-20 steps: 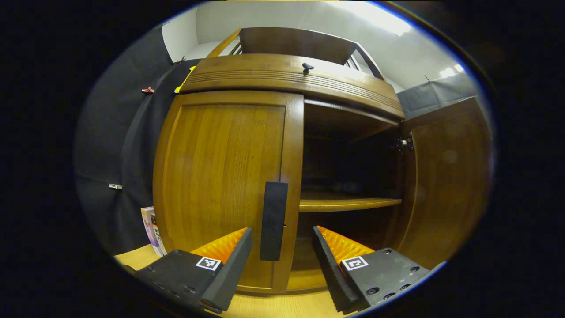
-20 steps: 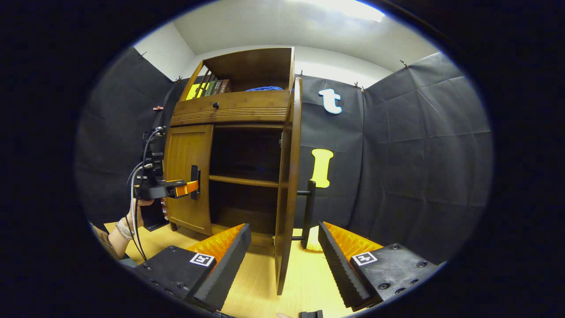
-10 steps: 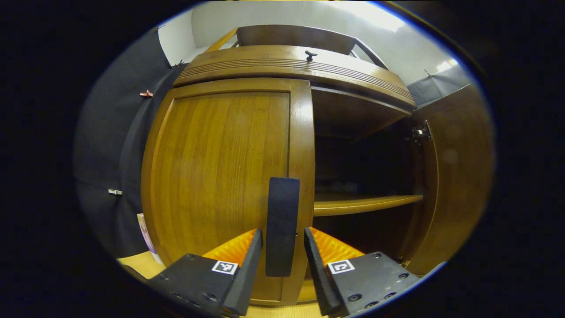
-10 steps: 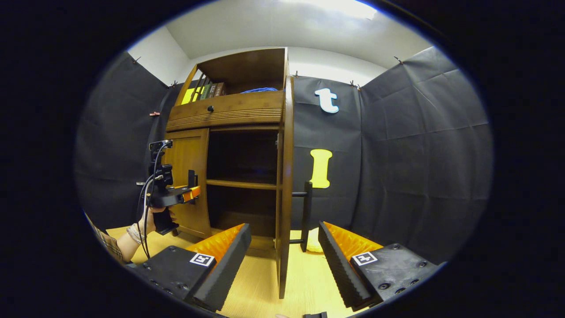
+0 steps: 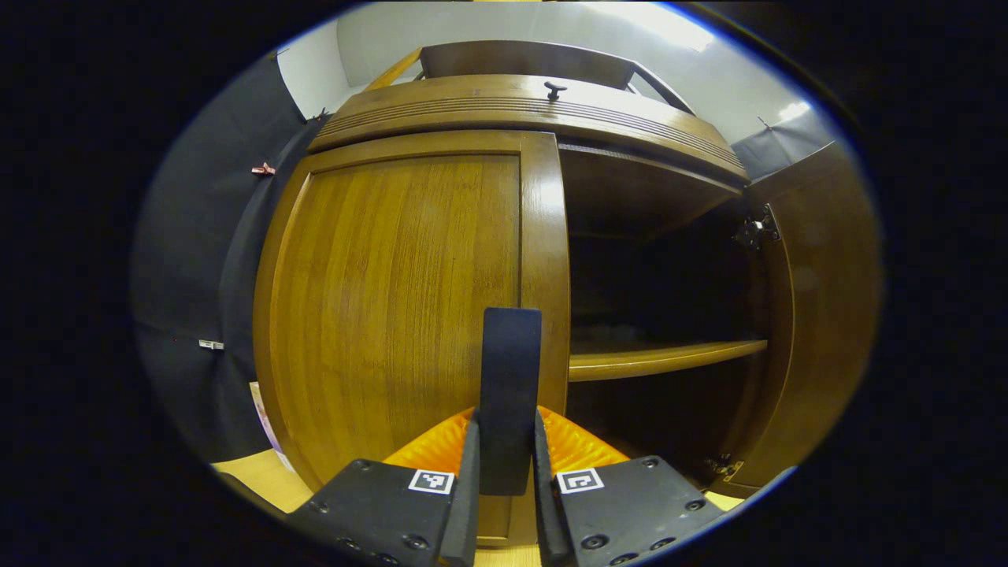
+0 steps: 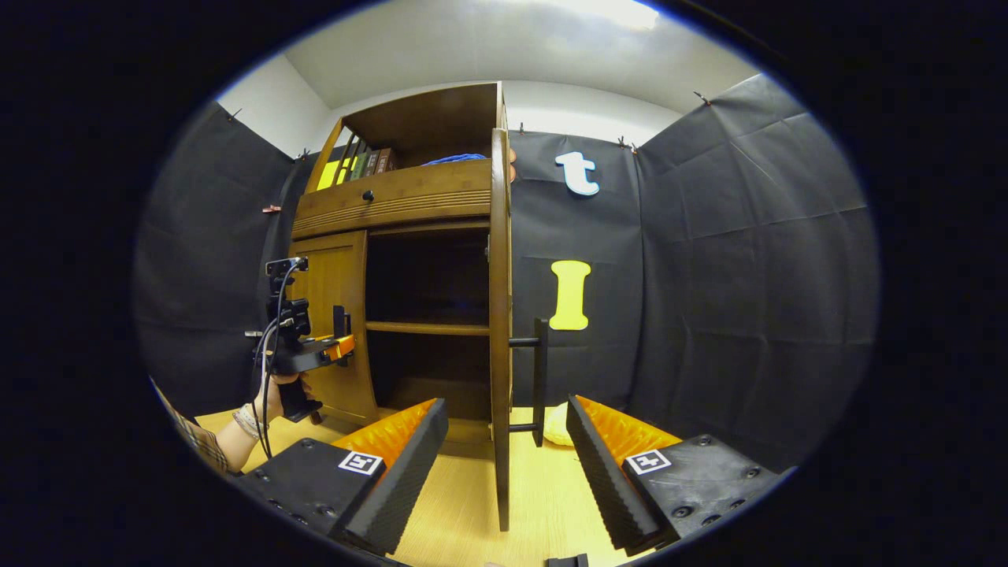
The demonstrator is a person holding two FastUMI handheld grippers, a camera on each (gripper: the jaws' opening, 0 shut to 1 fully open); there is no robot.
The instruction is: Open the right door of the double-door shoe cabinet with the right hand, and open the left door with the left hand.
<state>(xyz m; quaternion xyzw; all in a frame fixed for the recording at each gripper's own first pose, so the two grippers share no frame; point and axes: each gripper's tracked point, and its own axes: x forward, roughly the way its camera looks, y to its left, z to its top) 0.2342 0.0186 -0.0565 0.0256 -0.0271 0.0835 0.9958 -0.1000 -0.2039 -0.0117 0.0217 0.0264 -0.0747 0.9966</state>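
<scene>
Left gripper point(image 5: 505, 472) is clamped on left door handle point(image 5: 510, 378); left door point(image 5: 394, 299) is shut. Right gripper point(image 6: 508, 465) is spread, right door point(image 6: 499, 315) swung open.

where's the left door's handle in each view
Left gripper view: the left door handle stands low at center, with the left gripper closed on it.
Right gripper view: the same handle is small at mid-left, beside the hand-held left gripper.
Shared landmark: the inner shelf.
</scene>
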